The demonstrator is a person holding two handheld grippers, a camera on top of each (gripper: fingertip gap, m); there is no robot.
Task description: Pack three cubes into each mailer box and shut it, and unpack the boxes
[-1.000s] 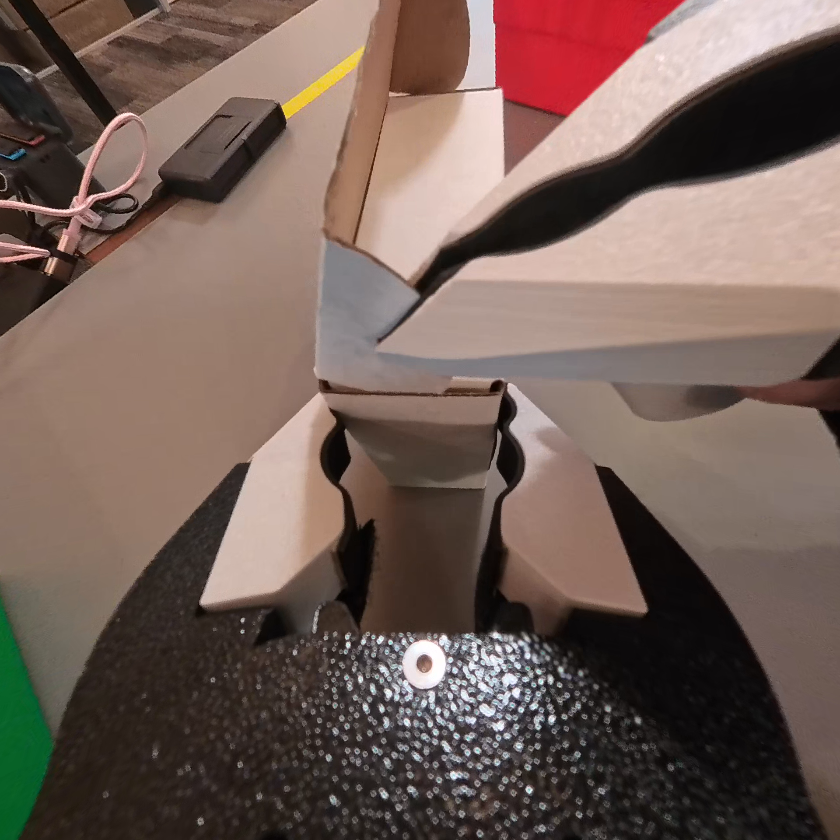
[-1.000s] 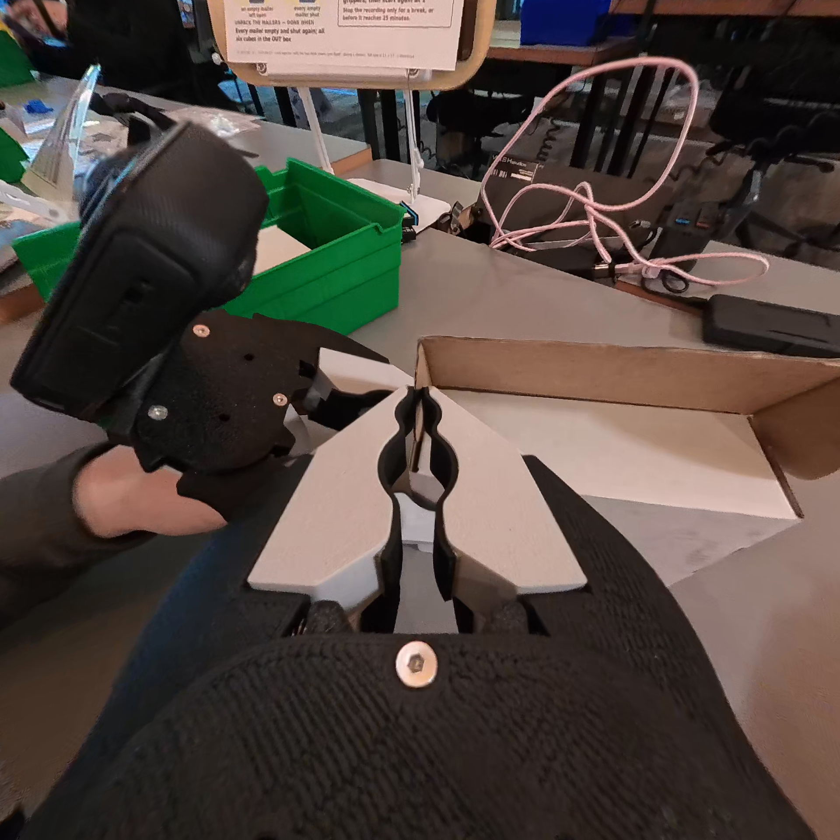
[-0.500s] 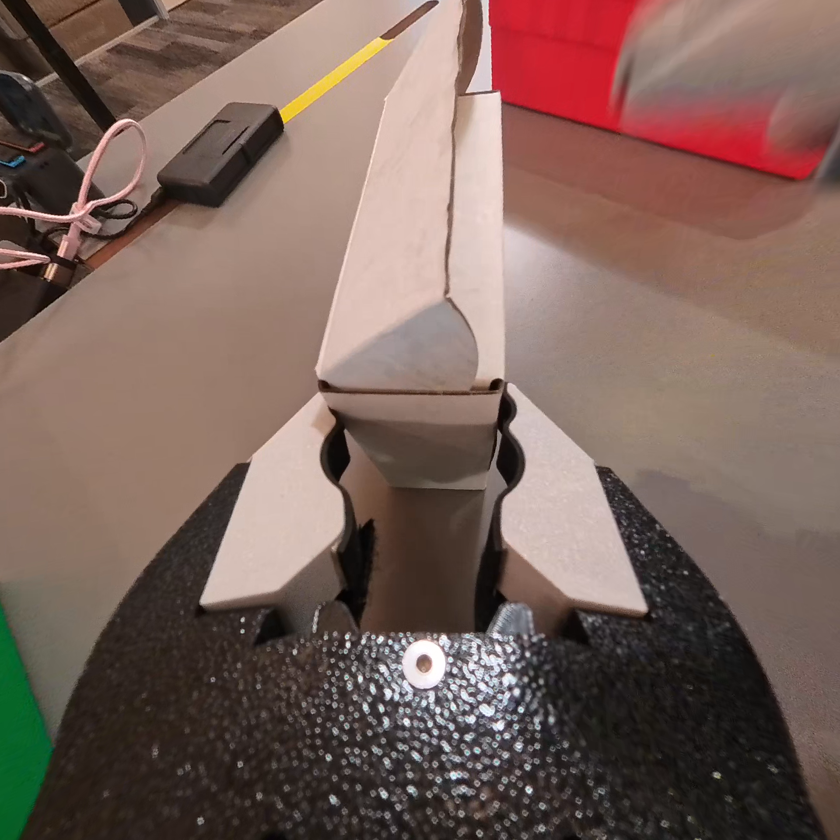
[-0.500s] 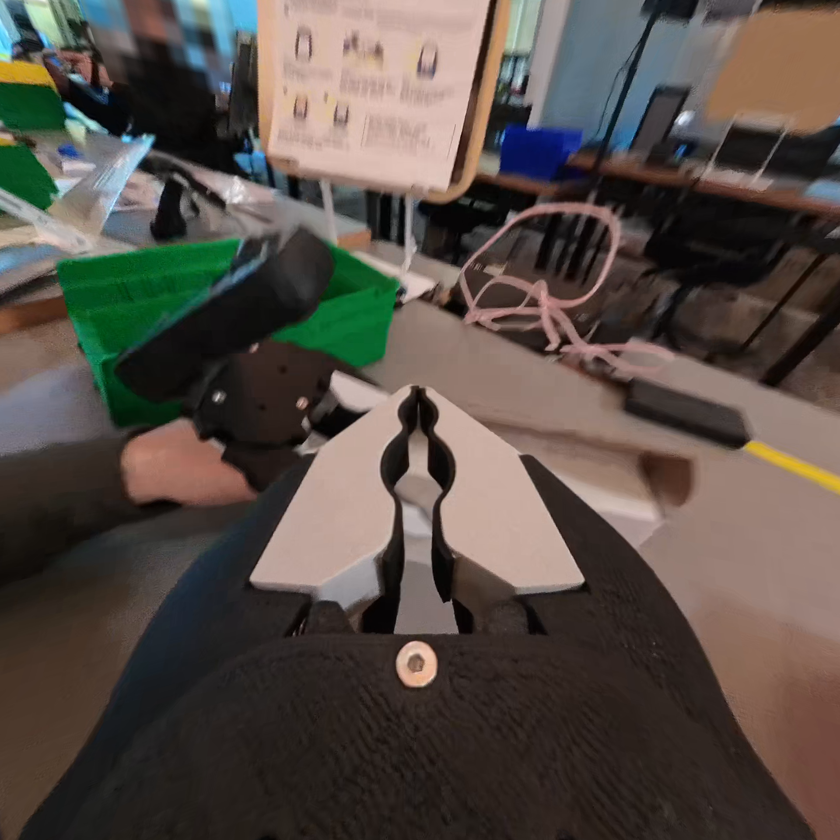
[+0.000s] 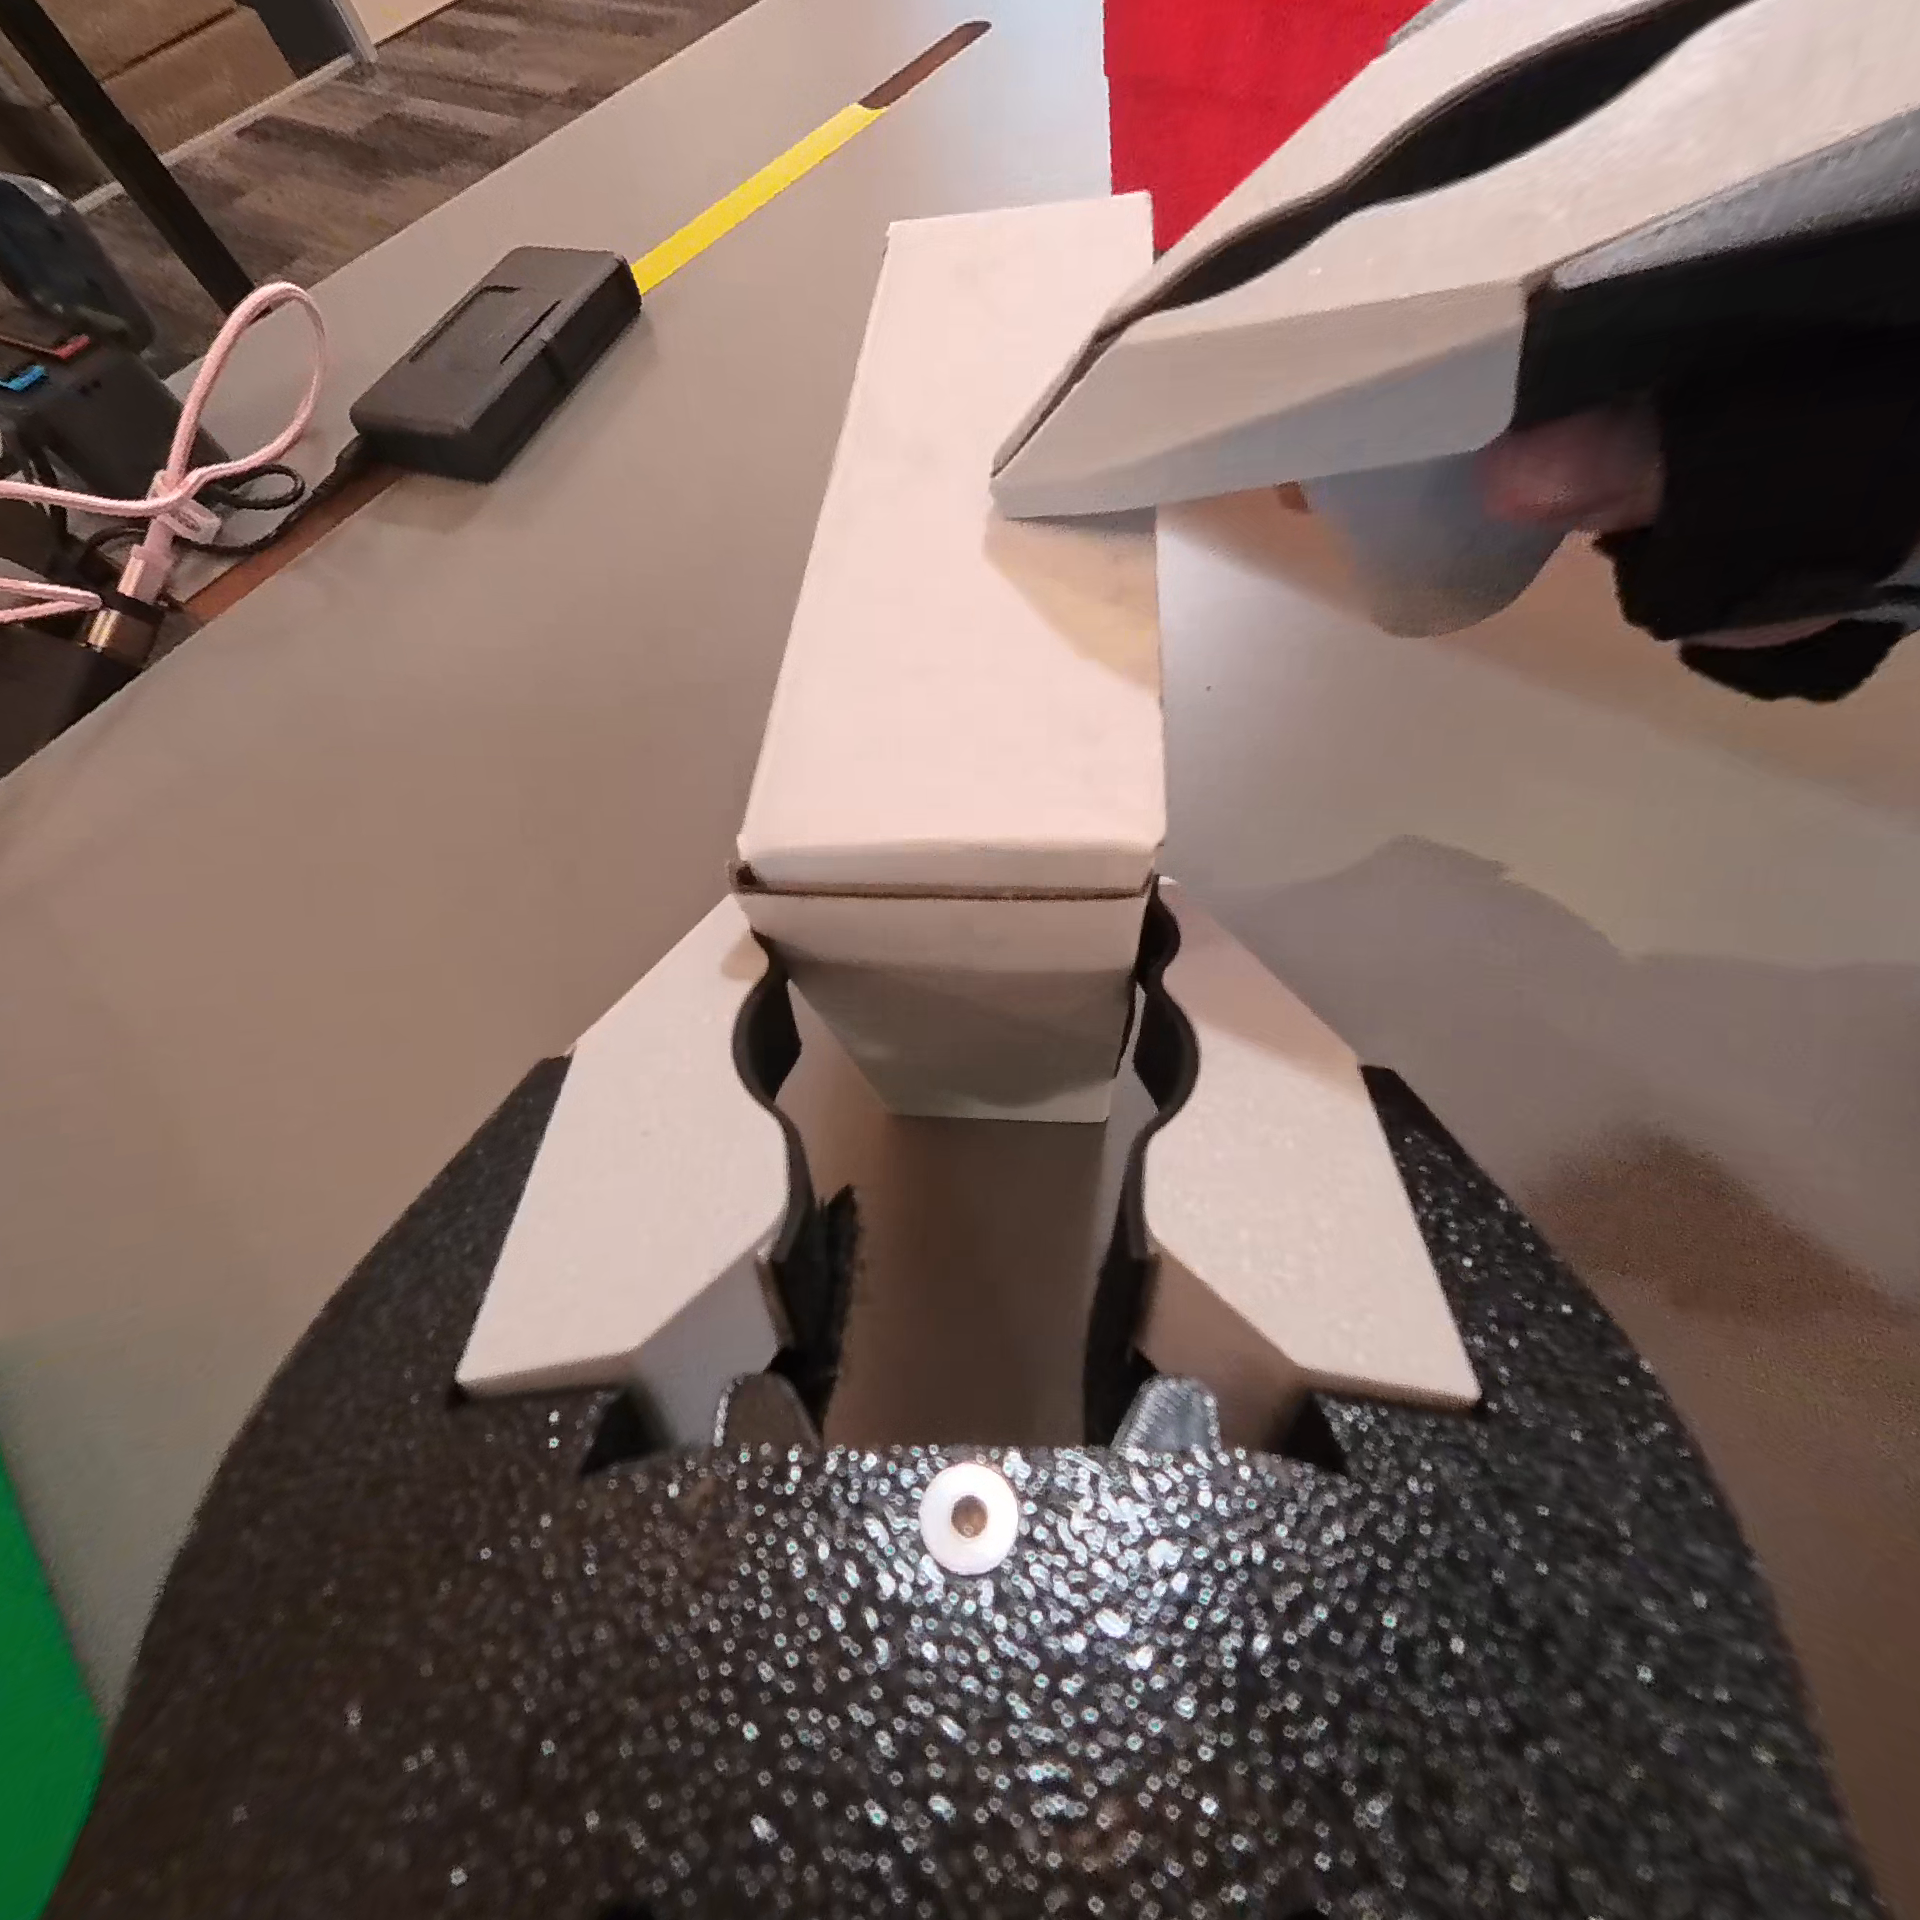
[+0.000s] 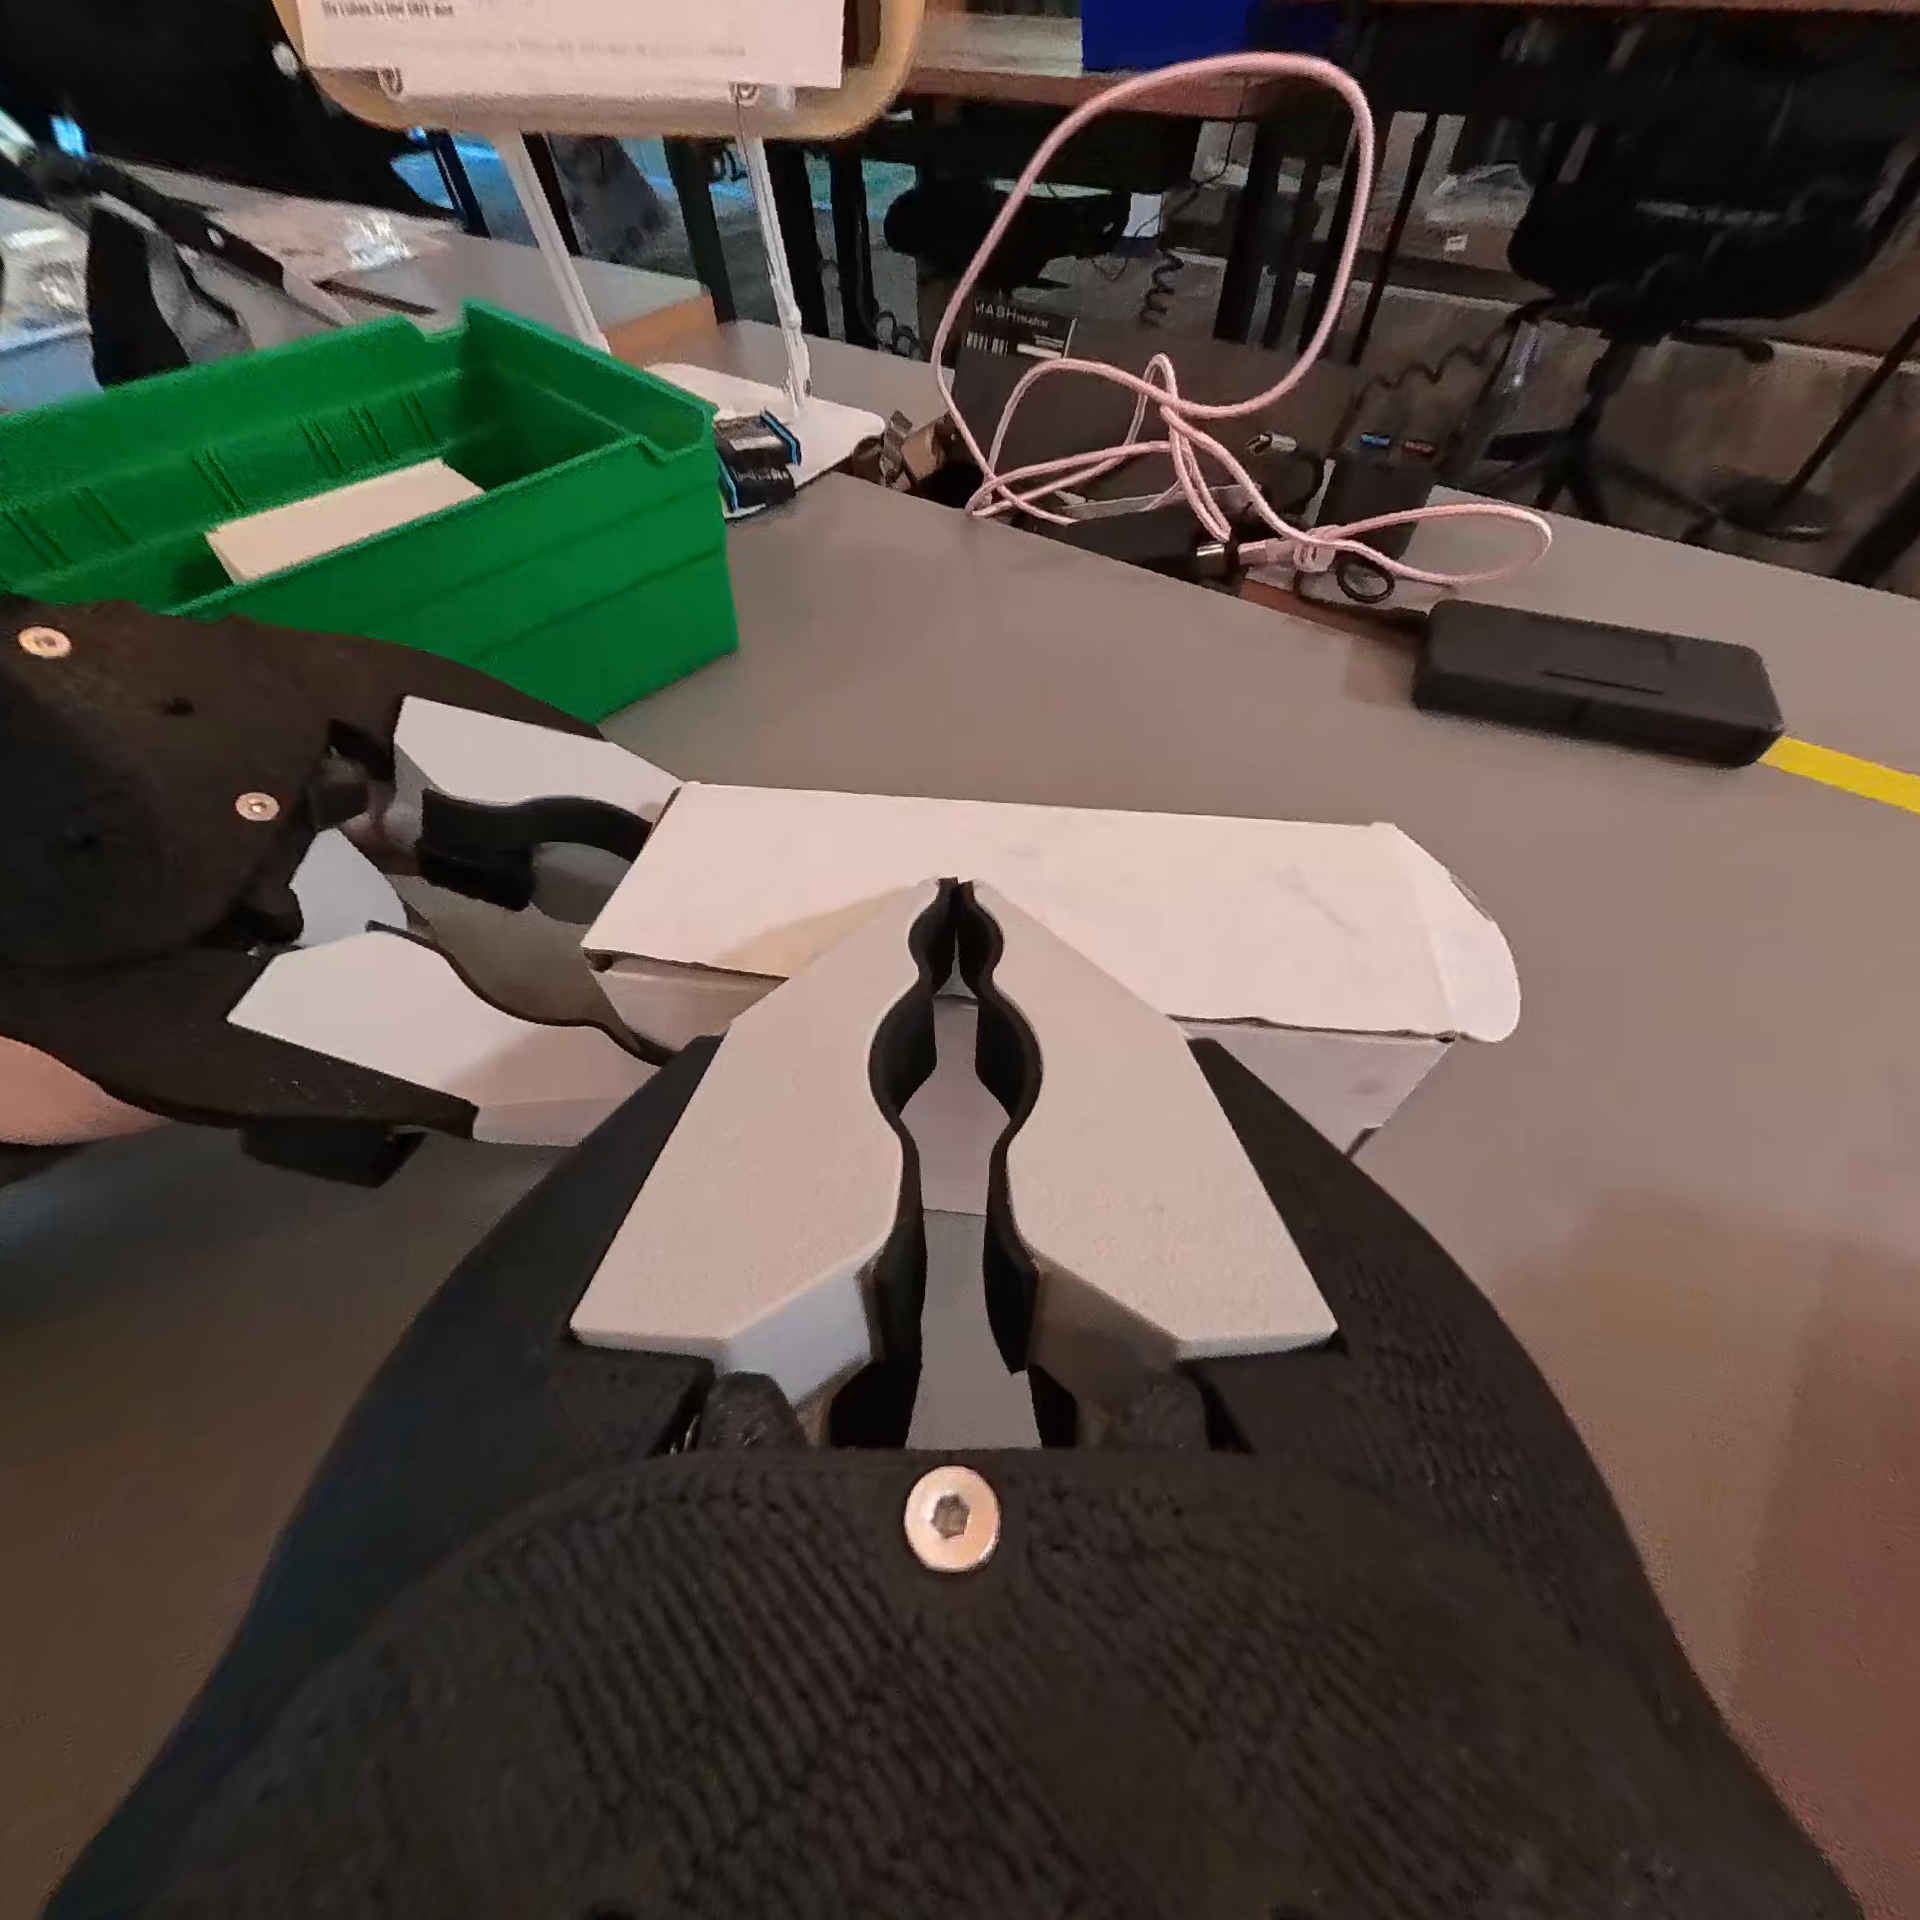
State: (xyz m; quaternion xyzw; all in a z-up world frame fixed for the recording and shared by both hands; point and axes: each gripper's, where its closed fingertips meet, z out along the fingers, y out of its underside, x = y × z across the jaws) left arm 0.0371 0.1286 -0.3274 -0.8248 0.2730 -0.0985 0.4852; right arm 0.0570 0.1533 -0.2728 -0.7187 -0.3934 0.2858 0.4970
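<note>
A white cardboard mailer box (image 5: 966, 582) lies on the grey table with its lid down flat. It also shows in the right wrist view (image 6: 1091, 894), where a rounded lid flap (image 6: 1455, 966) overhangs the far end. My left gripper (image 5: 951, 914) grips the near end of the box between its fingers; it appears at the left of the right wrist view (image 6: 655, 930). My right gripper (image 6: 951, 888) is shut and empty, with its tip on the lid. In the left wrist view it (image 5: 1070, 416) comes in from the upper right. No cubes are visible.
A green bin (image 6: 468, 582) holding a white box (image 6: 343, 520) stands behind the left gripper. A red bin (image 5: 1226, 114) sits beyond the box. A black power bank (image 6: 1600, 681), pink cables (image 6: 1195, 416) and a sign stand (image 6: 769, 260) lie along the table's far edge.
The box lid swung from upright down onto the box. My right gripper lifted away from the box, then came back down with its tip on the lid. The left gripper kept its hold.
</note>
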